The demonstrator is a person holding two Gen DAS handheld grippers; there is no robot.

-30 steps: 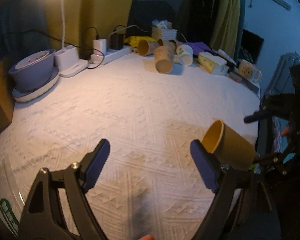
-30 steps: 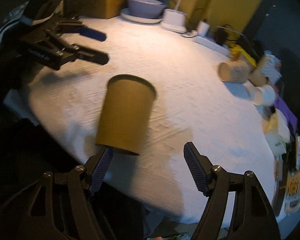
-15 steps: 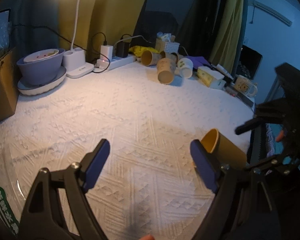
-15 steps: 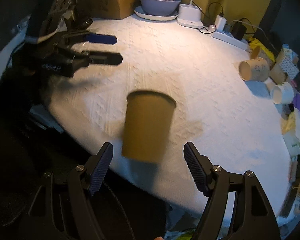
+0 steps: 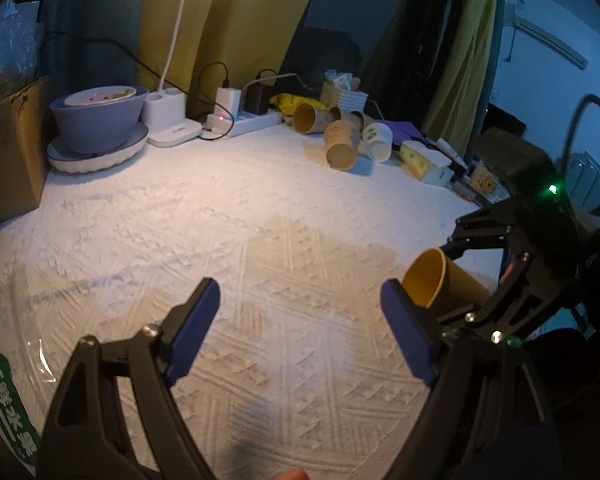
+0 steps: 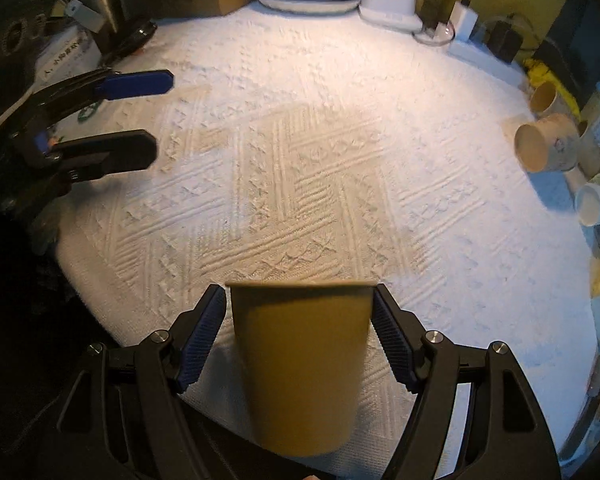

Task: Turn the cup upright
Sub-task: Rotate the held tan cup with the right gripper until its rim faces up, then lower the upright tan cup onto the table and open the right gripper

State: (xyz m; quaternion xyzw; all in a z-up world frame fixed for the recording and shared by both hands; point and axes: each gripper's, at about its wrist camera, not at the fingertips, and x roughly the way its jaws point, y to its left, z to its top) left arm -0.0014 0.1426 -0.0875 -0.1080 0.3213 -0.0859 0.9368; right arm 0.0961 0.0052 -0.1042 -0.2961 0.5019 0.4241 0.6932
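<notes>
My right gripper (image 6: 300, 336) has the brown paper cup (image 6: 300, 368) between its two ribbed pads, one against each side of the wall just under the rim, so I take it as clamped on the cup. I hold it near the rim because the cone is widest there and gives the pads the most to bite on. From my right wrist camera the rim runs level across the top and the narrower base points back toward me. From my left wrist camera the same cup (image 5: 440, 284) shows its open mouth tipped sideways toward the middle of the table, so I judge it is not yet upright. It seems to hang over the near edge of the white textured tablecloth (image 6: 320, 152), though I cannot tell whether it touches. My left gripper (image 5: 300, 320) is empty, jaws wide apart, hovering low over the cloth, the cup just beside its right finger. Farther off, a cluster of other paper cups (image 6: 544, 148) lies on its side near the far edge.
</notes>
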